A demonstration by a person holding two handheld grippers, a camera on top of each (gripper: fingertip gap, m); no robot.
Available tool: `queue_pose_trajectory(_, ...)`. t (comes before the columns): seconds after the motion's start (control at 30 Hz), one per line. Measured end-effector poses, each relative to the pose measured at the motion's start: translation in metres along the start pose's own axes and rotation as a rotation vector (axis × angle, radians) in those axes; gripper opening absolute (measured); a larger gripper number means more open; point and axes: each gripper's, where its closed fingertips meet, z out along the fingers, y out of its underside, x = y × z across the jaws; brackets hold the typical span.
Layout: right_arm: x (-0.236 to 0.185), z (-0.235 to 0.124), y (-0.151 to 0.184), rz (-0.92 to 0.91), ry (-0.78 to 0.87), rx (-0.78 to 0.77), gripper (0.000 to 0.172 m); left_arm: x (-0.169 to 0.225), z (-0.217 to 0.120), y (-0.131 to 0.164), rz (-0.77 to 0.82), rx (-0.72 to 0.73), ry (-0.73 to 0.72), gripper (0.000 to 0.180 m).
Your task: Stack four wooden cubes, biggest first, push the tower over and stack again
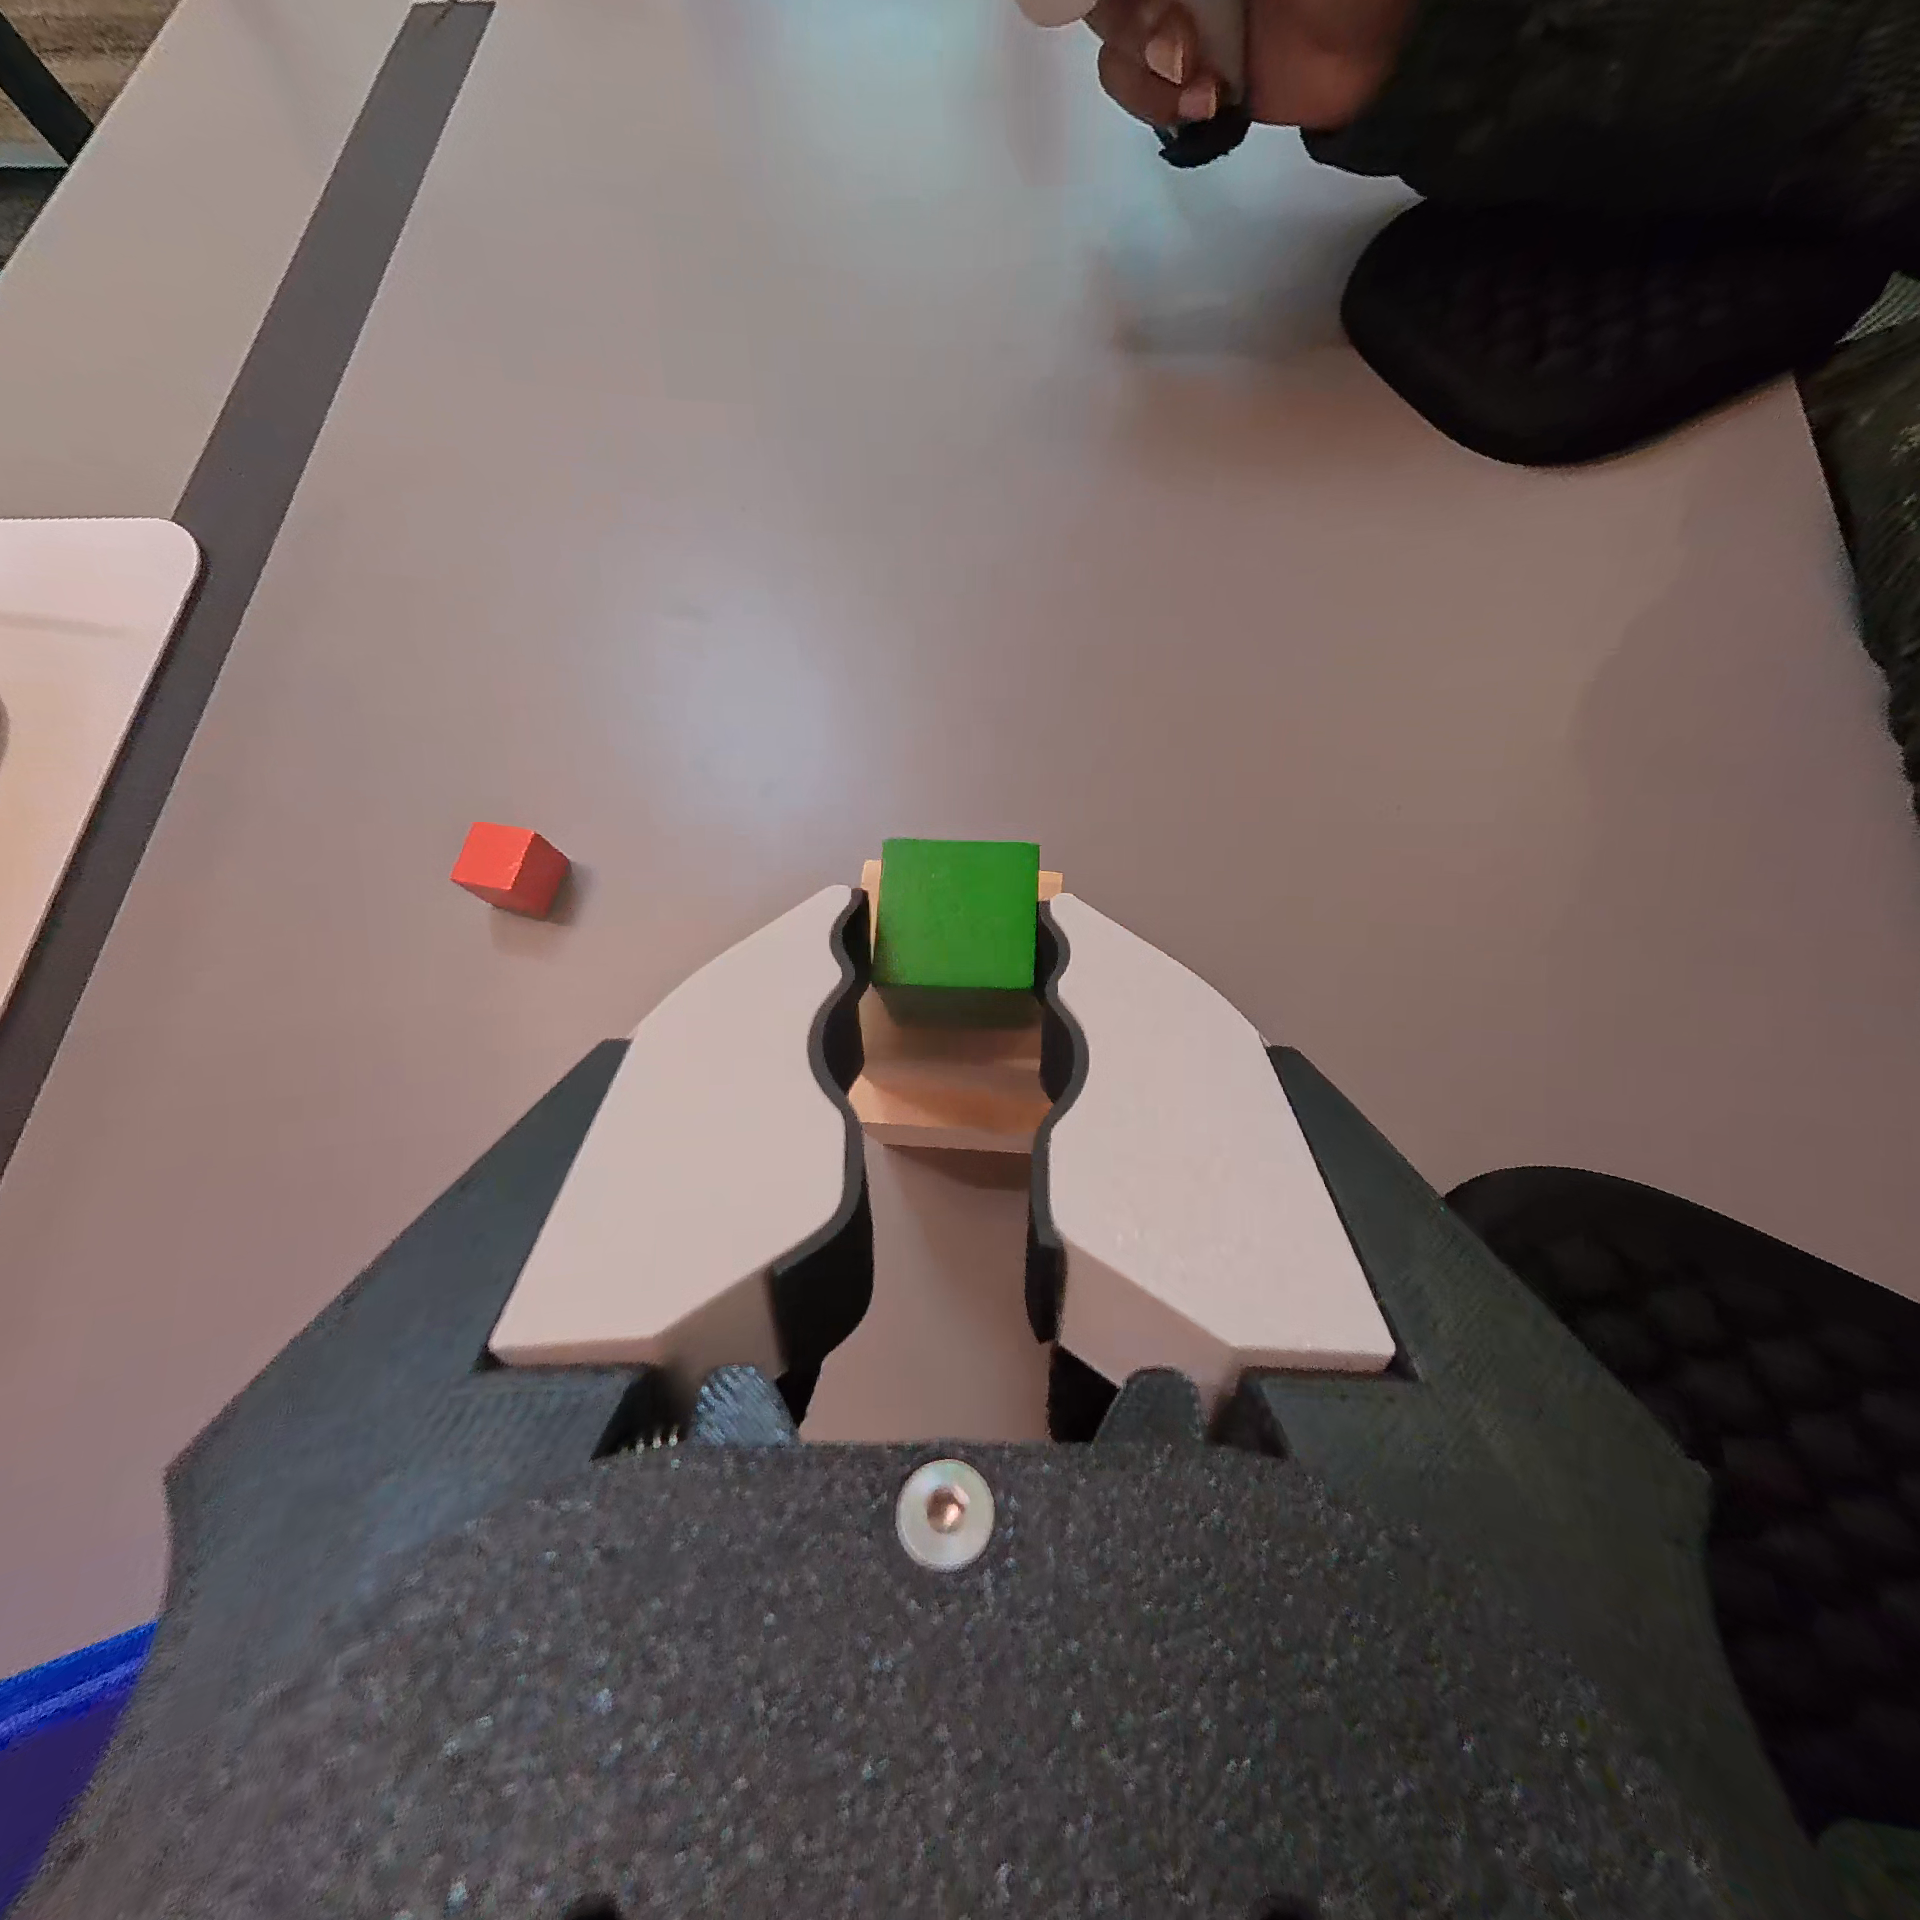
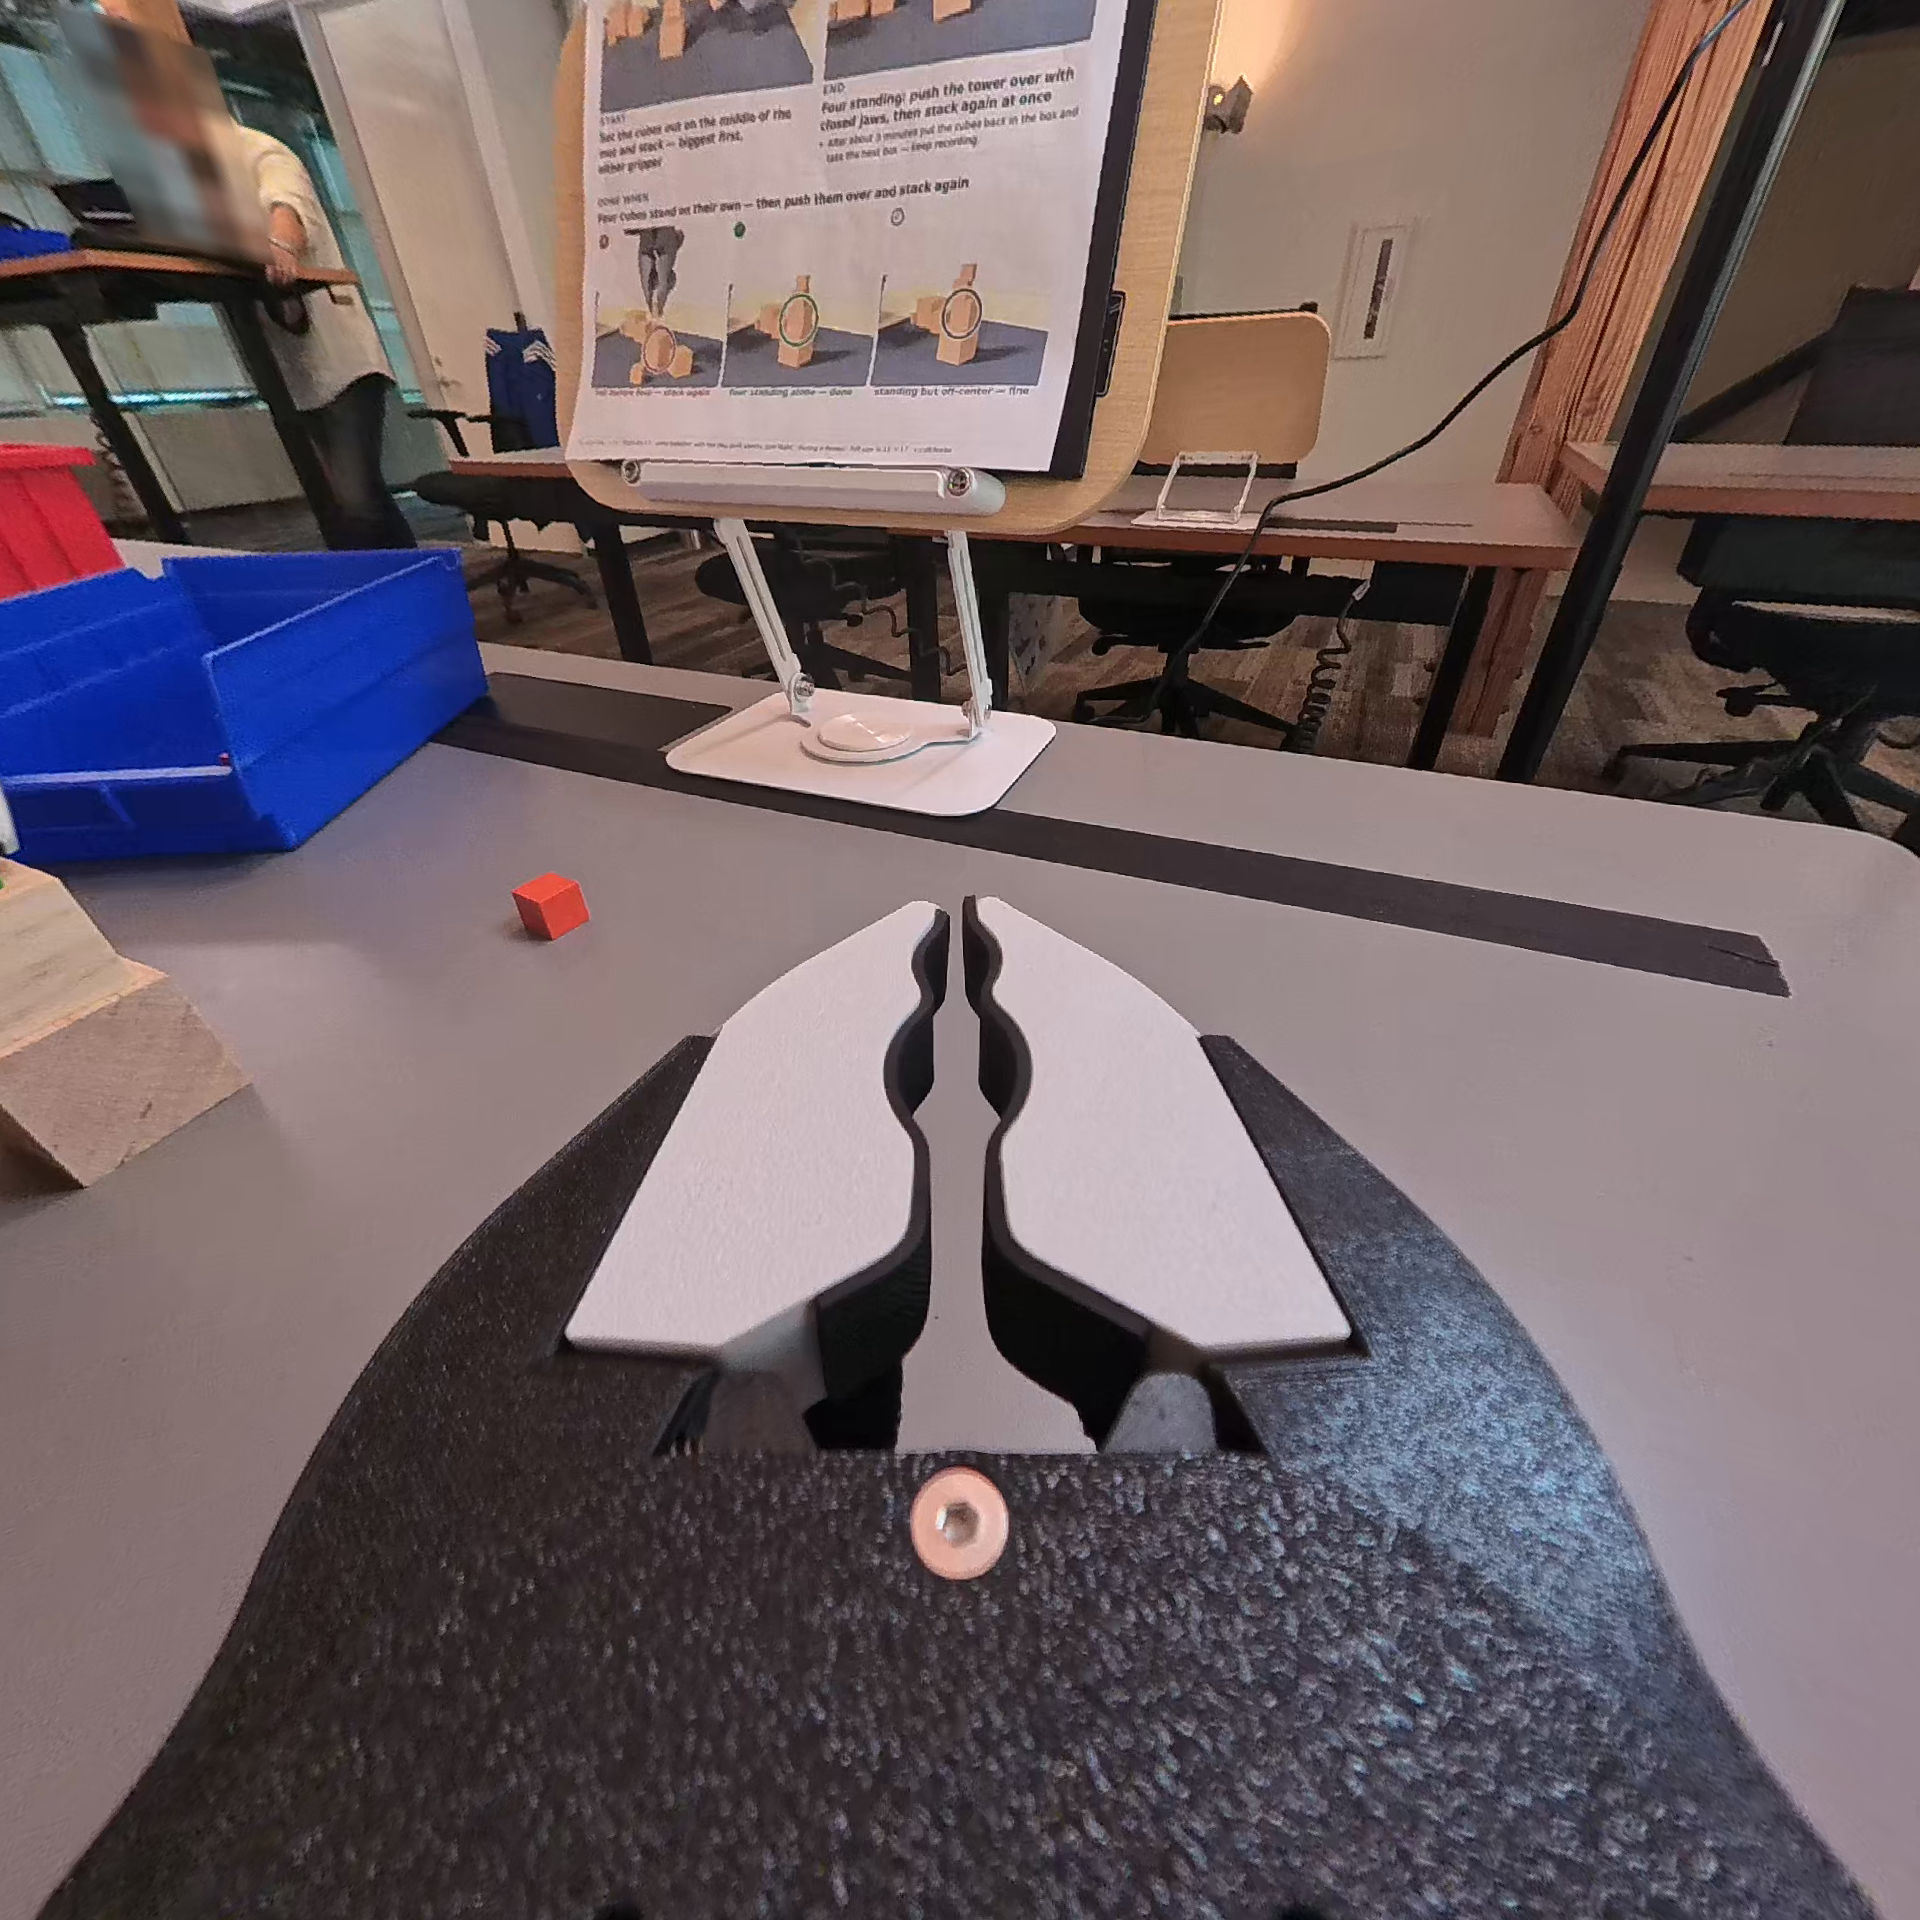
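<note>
Grey worktop (image 1: 1143, 675) carries stacked pale wooden blocks (image 1: 951, 1107); left tongs (image 1: 954, 935) clamp a green wooden cube (image 1: 956, 914) above them, seemingly to align it; right tongs (image 2: 956, 920) closed, empty.

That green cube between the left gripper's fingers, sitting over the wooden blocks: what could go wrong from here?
The green cube sits at the very tips of the left gripper, so it might slip or twist out. The wooden blocks beneath look turned against each other, so a nudge could topple them. The red cube lies loose on the table nearby and could be knocked away.
</note>
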Motion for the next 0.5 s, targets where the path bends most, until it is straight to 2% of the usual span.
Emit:
queue_pose_trajectory(0.2,0.0,0.0,0.0,0.001,-0.002,-0.001,0.003,-0.001,-0.005,-0.003,0.005,0.025,-0.012,0.037)
queue_pose_trajectory(0.5,-0.001,0.0,0.001,0.0,-0.006,-0.003,0.003,-0.003,-0.011,-0.001,-0.005,0.044,-0.046,0.03)
